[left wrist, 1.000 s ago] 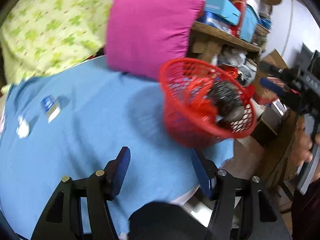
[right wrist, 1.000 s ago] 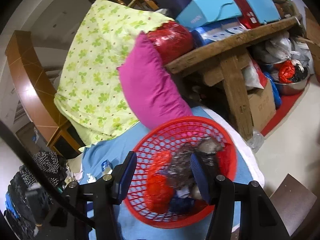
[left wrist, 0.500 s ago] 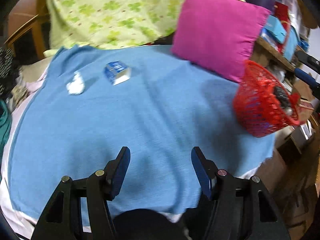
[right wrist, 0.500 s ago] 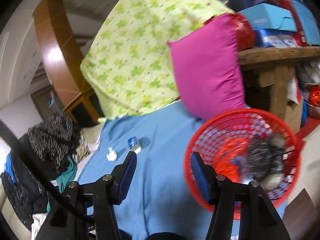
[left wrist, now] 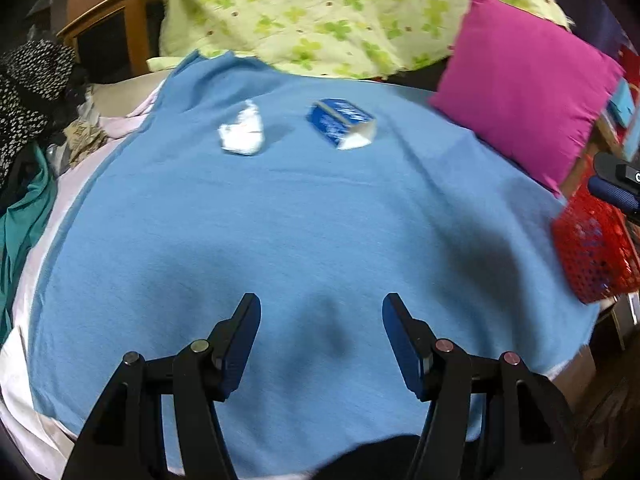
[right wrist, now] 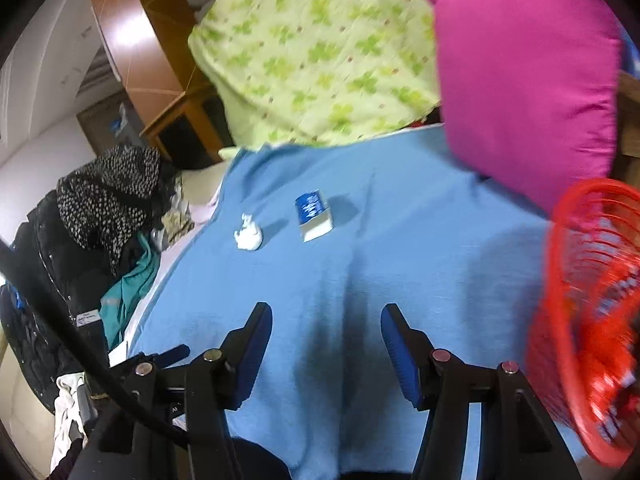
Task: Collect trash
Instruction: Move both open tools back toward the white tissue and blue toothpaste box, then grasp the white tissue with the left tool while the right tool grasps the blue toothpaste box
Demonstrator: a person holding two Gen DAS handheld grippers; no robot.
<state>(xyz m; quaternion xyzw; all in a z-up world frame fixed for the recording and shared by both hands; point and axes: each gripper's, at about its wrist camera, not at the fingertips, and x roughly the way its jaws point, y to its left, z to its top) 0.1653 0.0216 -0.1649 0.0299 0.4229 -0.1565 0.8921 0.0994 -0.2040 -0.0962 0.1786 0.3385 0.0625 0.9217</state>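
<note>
Carton (left wrist: 342, 126) print blurred, possibly unreadable.

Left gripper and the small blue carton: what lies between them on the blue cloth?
Nothing: between the left gripper and the blue carton lies only bare blue cloth, seen in the left wrist view.

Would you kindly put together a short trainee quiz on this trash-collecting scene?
1. True or false: the left gripper holds the blue carton.
2. Which item lies beside the carton on the blue blanket? A) crumpled white tissue B) banana peel C) glass bottle
3. Fill in: the red basket sits near the ____ pillow.

Key: 1 false, both the left and the right gripper are open and empty; 2 A; 3 magenta.
</note>
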